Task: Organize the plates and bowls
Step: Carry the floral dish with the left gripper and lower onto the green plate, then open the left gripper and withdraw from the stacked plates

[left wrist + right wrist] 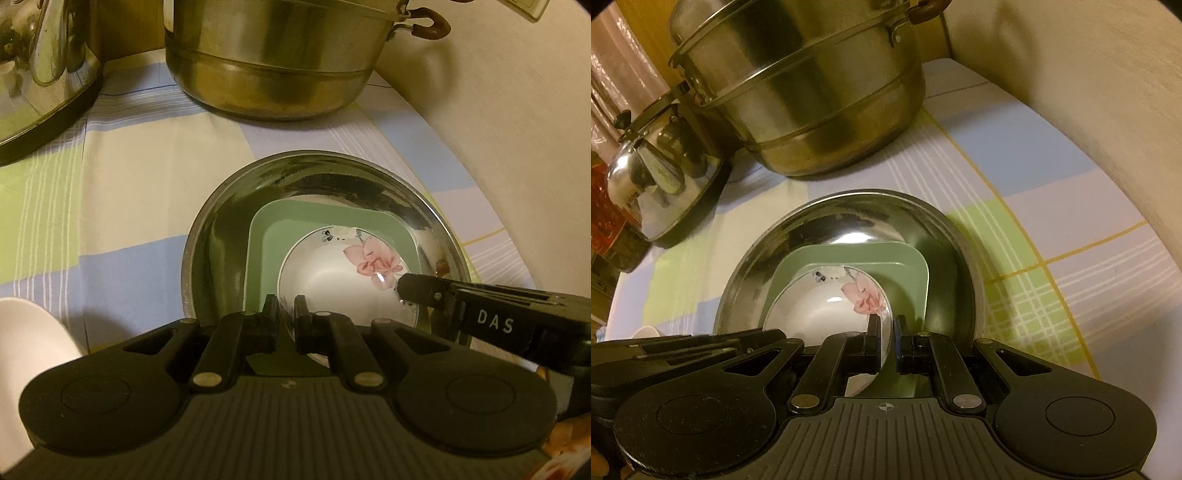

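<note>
**A:** Left wrist view first. The left hand-held gripper (pixel 286 317) has its jaws drawn narrow, one finger on each side of the near rim of the floral bowl (pixel 332 284), pinching it.

**B:** And that bowl sits nested inside the green square dish (pixel 266 240), which itself lies in the big steel bowl (pixel 221 229). The whole stack rests on the checked cloth (pixel 129 184) covering the counter.

**A:** Coming in from the right, the right hand-held gripper (pixel 406 290) reaches the floral bowl's rim on its right side. From here I cannot tell how its jaws stand.

**B:** Toward the far edge of the counter stands the steel pot (pixel 269 62), with a kettle (pixel 44 74) at the far left corner. A white object (pixel 29 354) sits at the near left, cut off by the frame.

**A:** Over to the right wrist view. The right hand-held gripper (pixel 885 332) is narrow too, its fingers straddling the floral bowl's (pixel 820 314) right rim, gripping it.

**B:** Same nest: floral bowl in the green square dish (pixel 908 266), dish in the steel bowl (pixel 849 218), well short of the steel pot (pixel 812 103) and kettle (pixel 661 177) behind.

**A:** The left hand-held gripper's body (pixel 683 347) shows low on the left, just beside the bowl.
</note>
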Demonstrator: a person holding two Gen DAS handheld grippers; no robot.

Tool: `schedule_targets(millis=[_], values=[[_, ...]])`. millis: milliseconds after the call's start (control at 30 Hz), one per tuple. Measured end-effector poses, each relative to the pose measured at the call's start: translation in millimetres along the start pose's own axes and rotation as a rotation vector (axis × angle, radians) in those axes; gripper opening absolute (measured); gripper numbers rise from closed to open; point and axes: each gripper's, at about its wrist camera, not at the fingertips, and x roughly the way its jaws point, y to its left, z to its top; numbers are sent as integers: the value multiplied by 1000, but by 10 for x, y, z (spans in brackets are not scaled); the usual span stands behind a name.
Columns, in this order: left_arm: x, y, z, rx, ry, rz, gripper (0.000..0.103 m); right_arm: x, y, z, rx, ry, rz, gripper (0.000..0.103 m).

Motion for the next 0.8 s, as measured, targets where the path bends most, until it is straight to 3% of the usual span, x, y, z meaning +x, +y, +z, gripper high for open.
schedule_targets(millis=[667,733,800], values=[[-307,-112,-2,6,-76,-10,7,-227,-17,-8,11,-31,27,9],[-398,-142,-26,5,-94,-8,7,-315,-34,-23,23,-43,40,12],[-506,-181,-67,14,-114,-2,7,-419,-46,-39,35,-57,53,35]])
